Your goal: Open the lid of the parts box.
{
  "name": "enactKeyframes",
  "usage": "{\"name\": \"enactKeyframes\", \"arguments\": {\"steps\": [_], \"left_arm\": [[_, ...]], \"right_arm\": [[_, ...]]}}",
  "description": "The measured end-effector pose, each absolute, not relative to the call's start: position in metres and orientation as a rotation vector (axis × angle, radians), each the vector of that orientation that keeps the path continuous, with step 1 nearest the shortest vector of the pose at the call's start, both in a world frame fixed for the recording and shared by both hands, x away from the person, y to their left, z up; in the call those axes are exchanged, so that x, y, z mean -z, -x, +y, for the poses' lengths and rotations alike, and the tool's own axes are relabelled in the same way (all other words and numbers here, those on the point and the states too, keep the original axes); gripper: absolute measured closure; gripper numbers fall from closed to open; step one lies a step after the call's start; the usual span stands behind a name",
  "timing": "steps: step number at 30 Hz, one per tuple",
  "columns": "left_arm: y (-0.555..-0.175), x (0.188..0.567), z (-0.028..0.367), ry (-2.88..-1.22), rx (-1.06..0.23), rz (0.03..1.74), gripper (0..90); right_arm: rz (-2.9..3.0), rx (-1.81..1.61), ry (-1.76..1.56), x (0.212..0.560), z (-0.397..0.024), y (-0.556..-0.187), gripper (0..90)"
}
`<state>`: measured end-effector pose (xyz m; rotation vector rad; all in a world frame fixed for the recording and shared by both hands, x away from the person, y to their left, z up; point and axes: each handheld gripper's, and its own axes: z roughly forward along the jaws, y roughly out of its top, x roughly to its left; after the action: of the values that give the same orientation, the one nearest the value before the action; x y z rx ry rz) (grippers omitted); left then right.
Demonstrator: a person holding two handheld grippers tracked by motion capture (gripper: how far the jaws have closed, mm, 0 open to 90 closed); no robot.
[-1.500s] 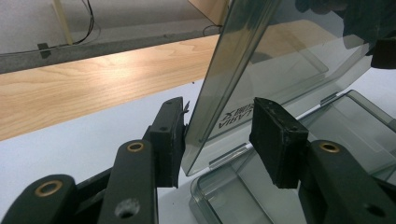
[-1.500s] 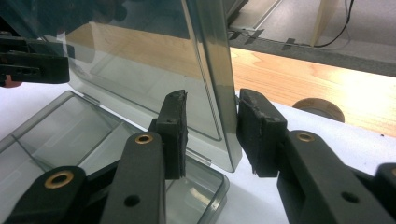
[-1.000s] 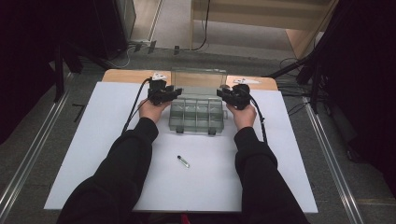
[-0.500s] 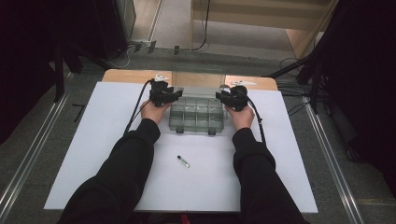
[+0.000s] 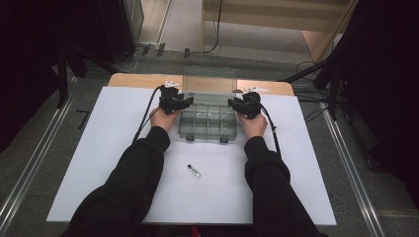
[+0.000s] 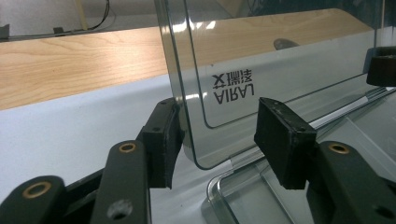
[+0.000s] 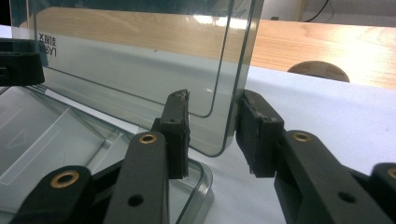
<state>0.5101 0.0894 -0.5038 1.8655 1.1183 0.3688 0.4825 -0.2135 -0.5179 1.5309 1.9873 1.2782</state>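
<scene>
We found the left gripper (image 6: 217, 135) just opening, jaws loose around the lid (image 6: 261, 70); the right gripper (image 7: 212, 133) straddled its other edge, apparently unclamped. Lid stood upright over the organizer box (image 5: 206, 123) mid-table; opening essentially done.

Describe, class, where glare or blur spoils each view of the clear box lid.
High view: the upright lid is faint and see-through. Left gripper view: bright glints on the lid's top edge, near jaws soft. Right gripper view: glare on the wooden tabletop.
</scene>
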Motion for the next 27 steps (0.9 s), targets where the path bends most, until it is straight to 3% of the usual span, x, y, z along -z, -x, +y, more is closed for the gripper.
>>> {"name": "enactKeyframes", "arguments": {"steps": [27], "left_arm": [[-0.5144,0.5108,0.0913,-1.825,-0.332,1.132,35.2]], "right_arm": [[1.962,-1.285,-1.58,0.521,-0.2132,-0.4853,58.3]]}}
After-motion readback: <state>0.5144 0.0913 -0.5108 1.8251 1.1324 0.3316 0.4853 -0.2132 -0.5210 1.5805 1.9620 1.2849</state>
